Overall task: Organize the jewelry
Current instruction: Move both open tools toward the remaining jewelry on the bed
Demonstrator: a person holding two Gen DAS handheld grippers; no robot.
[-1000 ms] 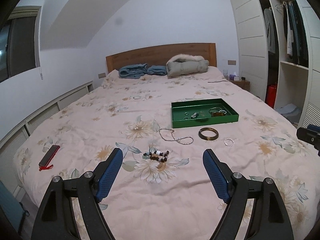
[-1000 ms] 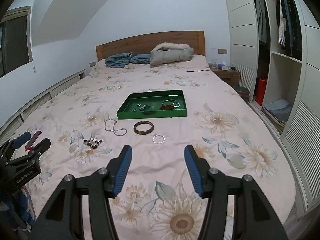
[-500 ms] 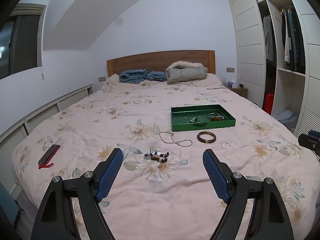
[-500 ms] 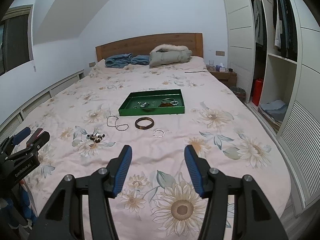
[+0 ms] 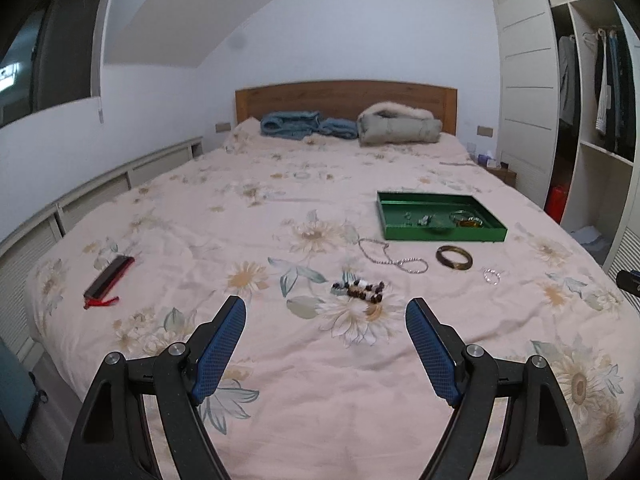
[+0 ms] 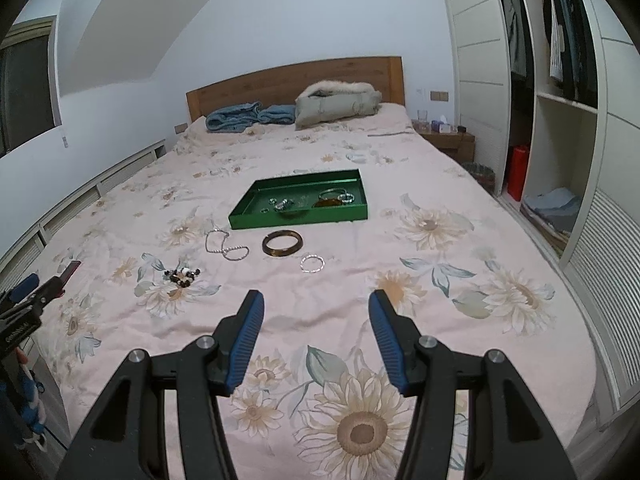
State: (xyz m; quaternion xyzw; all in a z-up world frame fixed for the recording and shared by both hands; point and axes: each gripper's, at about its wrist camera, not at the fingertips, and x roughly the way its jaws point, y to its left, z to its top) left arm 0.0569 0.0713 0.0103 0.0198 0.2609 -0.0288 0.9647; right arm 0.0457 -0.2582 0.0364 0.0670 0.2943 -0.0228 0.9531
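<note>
Left gripper (image 5: pixel 326 316): jaws wide apart, nothing between them, hovering over the floral bedspread (image 5: pixel 248 364) short of the loose pieces. Right gripper (image 6: pixel 316 312): jaws also apart, somewhat narrower, likewise empty.

Loose on the cover, left to right:

- Beaded bracelet (image 5: pixel 358 290), dark and pale beads bunched in a heap. Probably light and floppy; best pinched across the bunch, low against the fabric, so no strand slips free.
- Silver chain (image 5: pixel 390 258), limp loops, thin. Likely to slide off the pads; best gathered where the strands overlap.
- Dark bangle (image 5: pixel 454 258), a rigid ring lying flat. Probably smooth and slick, perhaps brittle; one finger inside, one outside the rim.
- Small silver ring-shaped bracelet (image 5: pixel 492 277), thin; same rim grip, gentle squeeze.

Beyond them, green tray (image 5: pixel 440 235), already holding several pieces.
</note>
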